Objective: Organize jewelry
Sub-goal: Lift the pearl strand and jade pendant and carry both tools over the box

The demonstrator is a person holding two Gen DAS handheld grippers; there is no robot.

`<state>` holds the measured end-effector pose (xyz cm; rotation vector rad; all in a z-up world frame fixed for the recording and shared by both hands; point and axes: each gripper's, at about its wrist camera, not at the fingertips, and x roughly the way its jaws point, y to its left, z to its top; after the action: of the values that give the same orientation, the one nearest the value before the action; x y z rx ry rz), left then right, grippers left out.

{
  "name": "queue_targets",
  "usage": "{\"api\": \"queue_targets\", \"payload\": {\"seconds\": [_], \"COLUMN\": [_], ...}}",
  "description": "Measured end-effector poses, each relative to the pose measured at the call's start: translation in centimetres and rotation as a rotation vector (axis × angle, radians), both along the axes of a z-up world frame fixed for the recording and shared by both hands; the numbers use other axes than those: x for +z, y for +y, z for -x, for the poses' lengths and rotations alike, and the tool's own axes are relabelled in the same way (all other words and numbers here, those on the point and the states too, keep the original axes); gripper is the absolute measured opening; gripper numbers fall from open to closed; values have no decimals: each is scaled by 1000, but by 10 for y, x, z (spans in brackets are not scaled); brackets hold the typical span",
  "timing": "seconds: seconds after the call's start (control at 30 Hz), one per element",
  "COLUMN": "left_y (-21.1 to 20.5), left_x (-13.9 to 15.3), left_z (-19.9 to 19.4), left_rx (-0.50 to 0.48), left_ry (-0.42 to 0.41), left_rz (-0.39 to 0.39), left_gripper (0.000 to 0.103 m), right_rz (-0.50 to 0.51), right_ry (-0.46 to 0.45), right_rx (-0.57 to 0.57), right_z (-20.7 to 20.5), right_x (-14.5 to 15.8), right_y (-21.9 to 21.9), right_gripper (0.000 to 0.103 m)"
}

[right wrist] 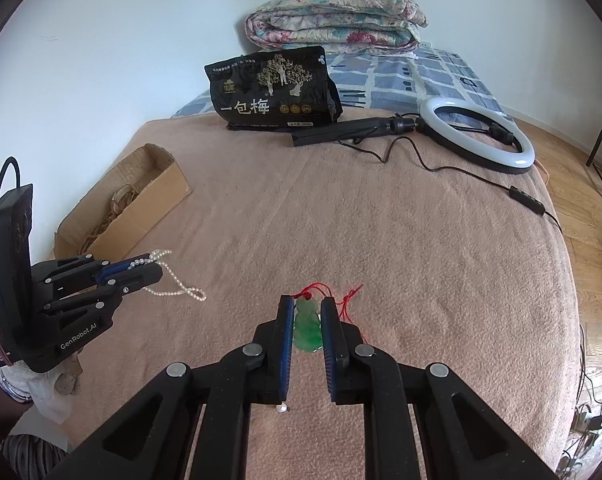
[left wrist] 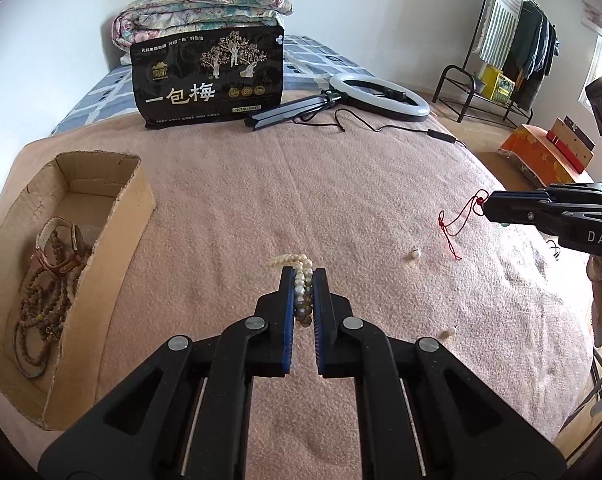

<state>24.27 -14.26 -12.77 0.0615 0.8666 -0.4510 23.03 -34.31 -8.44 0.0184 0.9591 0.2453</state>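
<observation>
Clamped between the left gripper's (left wrist: 303, 280) jaws is a pearl strand (left wrist: 301, 284), its loose end dangling over the pink blanket (left wrist: 261, 184). Further right, the right gripper (right wrist: 307, 312) pinches a green jade pendant (right wrist: 307, 328) with its red cord (right wrist: 321, 290) trailing. At the left edge sits the cardboard box (left wrist: 137, 196), already holding a watch (left wrist: 63, 246) and brown bead strings (left wrist: 41, 312). By my reading the sorting is partly done: both held pieces must reach the box, and two small pale earrings (left wrist: 415, 254) lie on the blanket.
</observation>
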Motion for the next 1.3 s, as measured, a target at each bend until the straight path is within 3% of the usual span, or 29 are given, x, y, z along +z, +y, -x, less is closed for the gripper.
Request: {"api": "queue_targets", "payload": {"seconds": [0.63,1.3], "left_y": [44,158], "left_x": [48,81], "left_z": [19,18], "left_rx": [53,206], "left_ry": [-79,-138], "left_rz": [23,38], "left_gripper": [6,6], "right_rz": [-5,-38], "right_ry": [-81,-155], "right_rx": [50,188], "right_z": [16,-15], "right_x": [45,77], "right_y": [38,145], "right_gripper": [12,12]}}
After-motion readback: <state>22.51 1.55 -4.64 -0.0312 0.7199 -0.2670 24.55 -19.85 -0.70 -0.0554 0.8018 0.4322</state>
